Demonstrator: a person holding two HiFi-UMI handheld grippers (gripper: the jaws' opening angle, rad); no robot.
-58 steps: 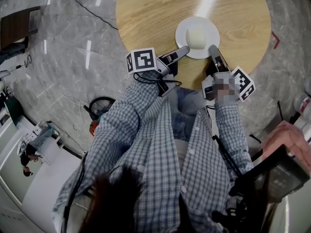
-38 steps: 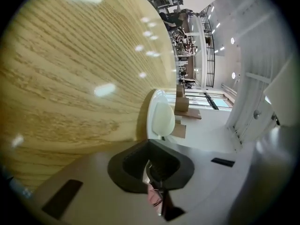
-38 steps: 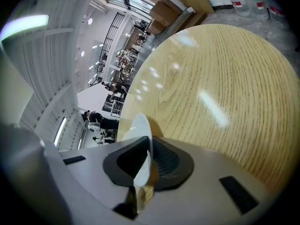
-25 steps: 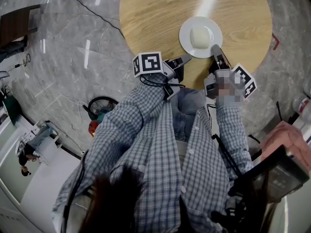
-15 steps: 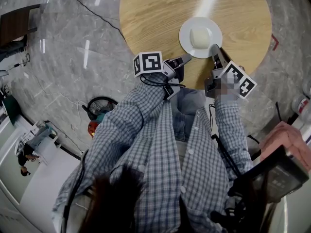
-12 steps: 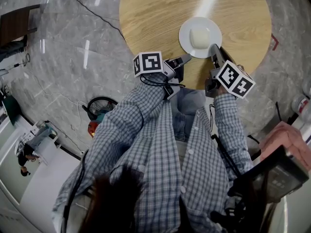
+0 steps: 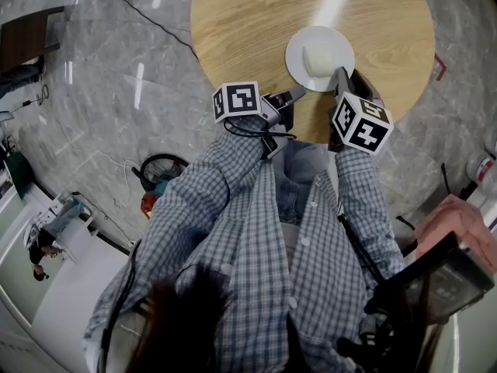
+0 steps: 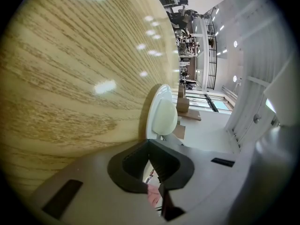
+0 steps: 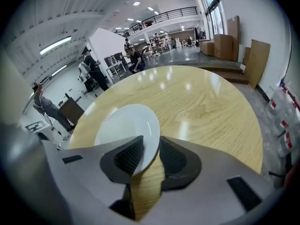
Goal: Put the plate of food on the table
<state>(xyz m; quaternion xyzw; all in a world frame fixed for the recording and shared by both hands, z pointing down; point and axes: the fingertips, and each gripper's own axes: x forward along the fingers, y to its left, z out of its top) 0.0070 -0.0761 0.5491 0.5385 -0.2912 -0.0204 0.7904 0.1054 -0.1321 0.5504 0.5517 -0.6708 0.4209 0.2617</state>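
Plate [image 9: 124, 123] rim lies between parted jaws of right gripper [image 9: 151, 148]; left gripper [image 8: 150, 146] closed, empty.

Round light wooden table [image 7: 256, 22] ahead of the person. Round white plate [image 7: 297, 49] on it, near front-right edge. Pale block of food [image 7: 317, 57] on plate's middle. Left gripper [image 7: 297, 92] front-left of plate, apart. Right gripper [image 7: 349, 76] at plate's front-right, rim between jaws.
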